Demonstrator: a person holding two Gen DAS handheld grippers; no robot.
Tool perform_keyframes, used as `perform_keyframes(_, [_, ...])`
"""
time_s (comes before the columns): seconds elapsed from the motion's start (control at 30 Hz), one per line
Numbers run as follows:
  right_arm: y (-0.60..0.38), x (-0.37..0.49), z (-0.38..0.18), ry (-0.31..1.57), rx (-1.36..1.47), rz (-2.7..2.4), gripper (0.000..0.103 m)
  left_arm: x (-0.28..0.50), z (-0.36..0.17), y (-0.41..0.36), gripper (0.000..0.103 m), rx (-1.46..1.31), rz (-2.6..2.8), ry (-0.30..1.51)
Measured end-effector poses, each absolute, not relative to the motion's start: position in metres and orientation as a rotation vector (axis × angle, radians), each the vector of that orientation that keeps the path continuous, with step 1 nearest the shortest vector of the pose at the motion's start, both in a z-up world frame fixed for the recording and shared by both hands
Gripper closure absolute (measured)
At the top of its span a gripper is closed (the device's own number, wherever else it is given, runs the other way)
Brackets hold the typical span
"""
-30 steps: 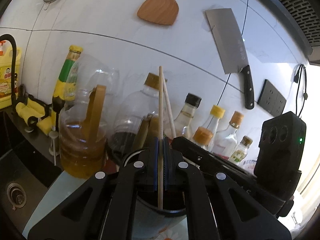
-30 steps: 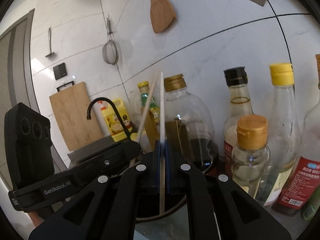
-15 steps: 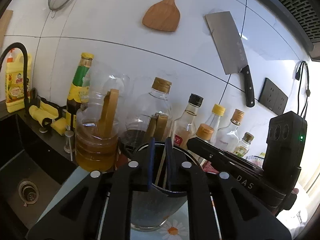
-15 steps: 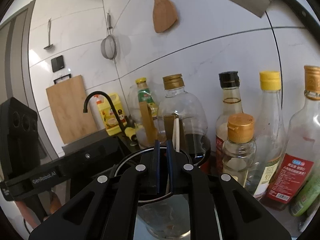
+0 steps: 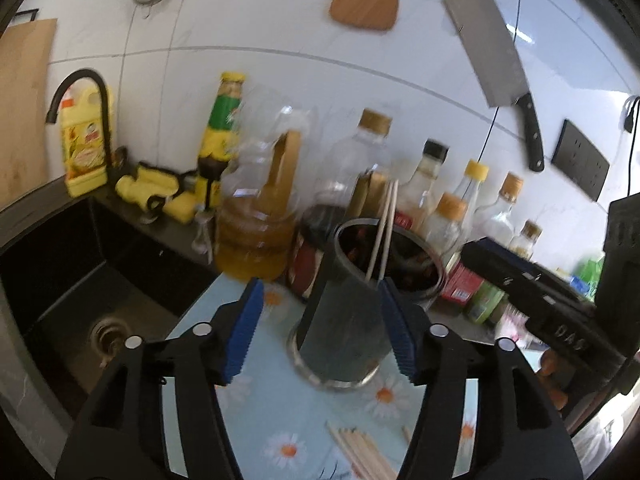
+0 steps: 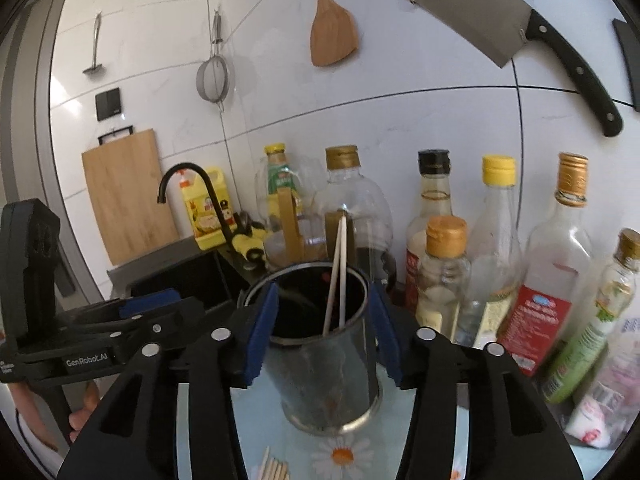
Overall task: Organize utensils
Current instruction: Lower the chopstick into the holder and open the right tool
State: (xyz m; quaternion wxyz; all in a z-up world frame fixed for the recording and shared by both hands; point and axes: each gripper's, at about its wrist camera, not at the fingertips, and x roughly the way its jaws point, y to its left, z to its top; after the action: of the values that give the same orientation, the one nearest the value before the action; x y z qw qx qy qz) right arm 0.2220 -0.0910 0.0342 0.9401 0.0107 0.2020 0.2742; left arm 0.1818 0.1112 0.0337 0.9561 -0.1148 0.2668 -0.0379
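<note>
Change: both chopsticks (image 6: 335, 280) now stand in the holder (image 6: 320, 344), let go a moment ago.
Left gripper (image 5: 320, 328): jaws just opened, released, empty.
Right gripper (image 6: 320, 328): jaws just opened, released, empty.
Meaning: pair stowed; loose chopsticks (image 5: 360, 452) on the near desk (image 5: 264, 396) likely next.

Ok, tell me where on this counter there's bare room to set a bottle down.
Free: the daisy mat left of the metal cup, up to the sink edge. Also a strip in front of the cup, ending at the loose chopsticks. Crowded: the bottles packed along the wall behind and right of the cup.
</note>
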Motion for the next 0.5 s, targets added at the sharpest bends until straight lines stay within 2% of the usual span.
perform_keyframes(0.13, [-0.097,0.209,0.026,0.434,0.022,0.540,0.039,0.172,0.020,0.116,0.034,-0.237,-0.055,0.594])
perform_keyframes(0.3, [-0.105,0.195,0.012,0.467,0.014,0.492,0.026,0.163,0.002,0.121,0.026,-0.246,-0.033,0.648])
perform_keyframes(0.37, [-0.107,0.191,0.007,0.479,0.005,0.475,0.018,0.160,-0.008,0.121,0.018,-0.252,-0.031,0.679])
perform_keyframes(0.5, [-0.108,0.183,-0.011,0.537,-0.068,0.440,0.018,0.156,-0.030,0.120,0.015,-0.253,-0.022,0.747])
